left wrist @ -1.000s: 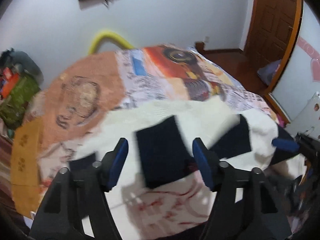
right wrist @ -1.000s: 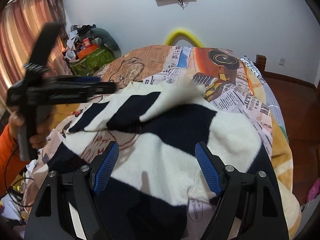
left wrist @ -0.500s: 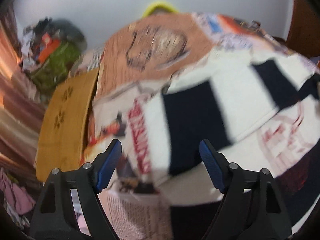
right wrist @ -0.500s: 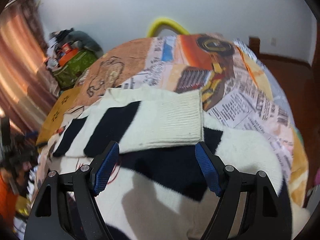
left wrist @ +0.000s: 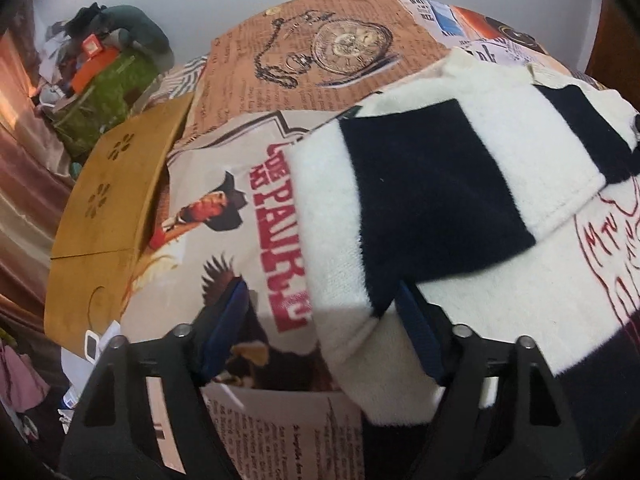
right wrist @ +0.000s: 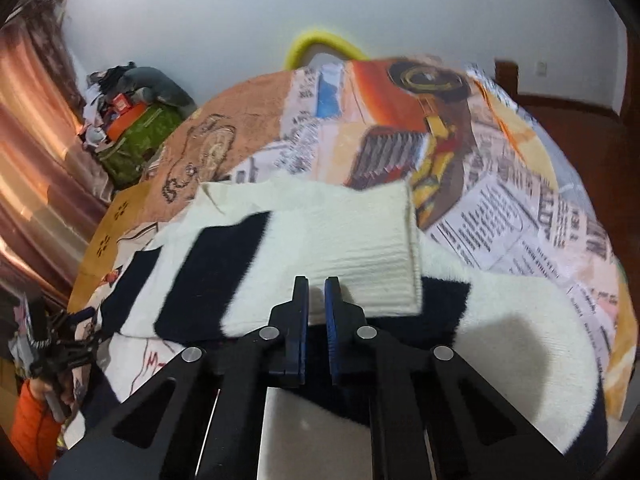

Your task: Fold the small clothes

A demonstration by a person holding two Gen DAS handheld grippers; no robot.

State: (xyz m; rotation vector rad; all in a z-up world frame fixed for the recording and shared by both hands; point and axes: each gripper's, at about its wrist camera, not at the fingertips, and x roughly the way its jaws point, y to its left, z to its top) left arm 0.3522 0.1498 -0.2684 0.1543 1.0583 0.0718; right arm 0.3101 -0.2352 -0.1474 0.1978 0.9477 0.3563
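Observation:
A fluffy white sweater with wide navy stripes and red line art (left wrist: 432, 200) lies on the printed bedspread. One sleeve (right wrist: 320, 256) is folded across its body, ribbed cuff to the right. My left gripper (left wrist: 320, 312) is open, low over the sweater's left edge, its fingers on either side of the white and navy fold. My right gripper (right wrist: 316, 292) has its jaws nearly closed with a thin gap, empty, just in front of the folded sleeve's near edge. The left gripper also shows small at the left in the right wrist view (right wrist: 60, 344).
The bedspread (right wrist: 500, 208) has newspaper and poster prints. A mustard cloth (left wrist: 108, 216) hangs at the bed's left side. A pile of clothes and a green bag (right wrist: 132, 136) sit in the far left corner. A yellow tube (right wrist: 320, 44) curves behind the bed.
My right gripper has closed from wide open to nearly shut. My left gripper has swung left and down to the sweater's left edge. The sleeve now lies flat across the body.

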